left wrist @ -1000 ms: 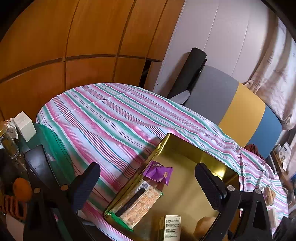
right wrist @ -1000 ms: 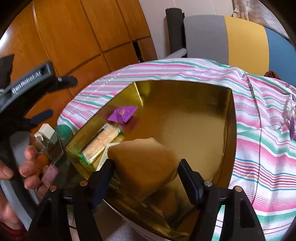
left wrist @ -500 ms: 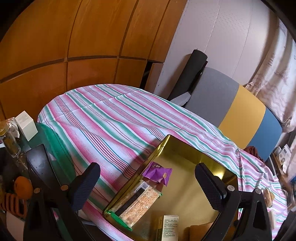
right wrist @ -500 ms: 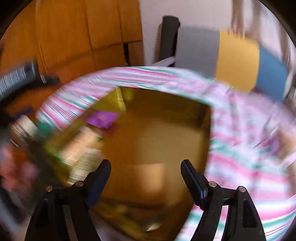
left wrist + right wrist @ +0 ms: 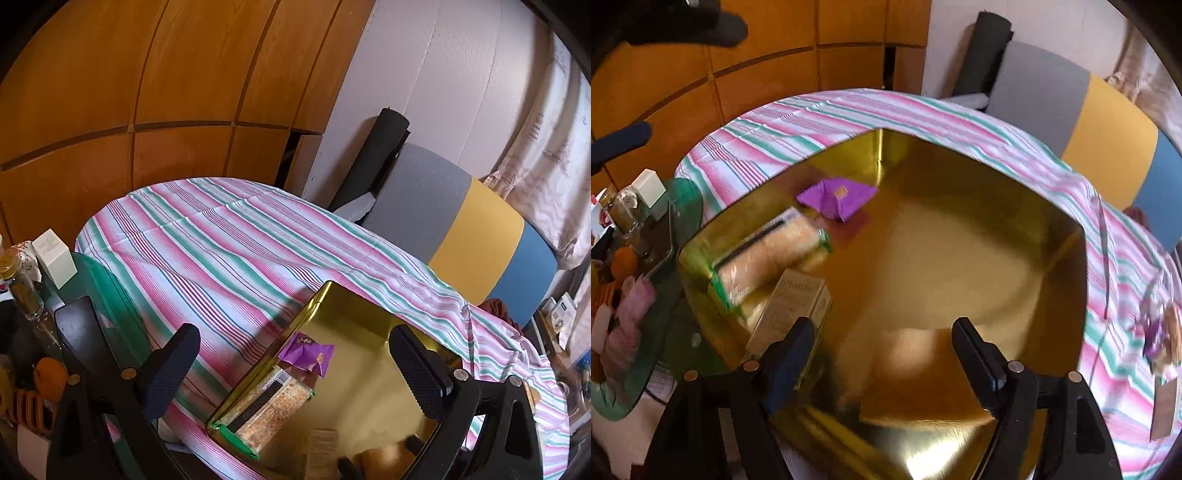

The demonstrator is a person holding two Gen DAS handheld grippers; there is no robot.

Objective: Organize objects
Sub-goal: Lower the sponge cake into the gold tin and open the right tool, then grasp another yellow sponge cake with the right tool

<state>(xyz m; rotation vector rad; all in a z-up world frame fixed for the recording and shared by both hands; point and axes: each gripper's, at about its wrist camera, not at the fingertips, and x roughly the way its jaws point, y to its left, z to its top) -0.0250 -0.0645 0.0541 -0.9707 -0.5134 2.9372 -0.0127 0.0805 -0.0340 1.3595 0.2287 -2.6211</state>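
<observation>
Two grippers hang over a gold tin, both sets of jaws released.
The right gripper (image 5: 882,350) holds nothing, its jaws having just widened; the left gripper (image 5: 295,365) is empty too. In the gold tin (image 5: 960,266) on the striped worktop (image 5: 229,251) lie a small carton (image 5: 790,306), a cracker packet (image 5: 768,254), then a purple sachet (image 5: 836,197).

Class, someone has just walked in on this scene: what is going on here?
A person holding a gripper in each hand is sorting small items into a shiny gold metal tray on a pink-and-green striped tablecloth. The tray holds a purple snack packet, a long cracker pack with green ends and a small printed carton. The right gripper hangs open over a tan block lying in the tray, jaws just widened, nothing clamped. The left gripper hovers open, empty.
</observation>
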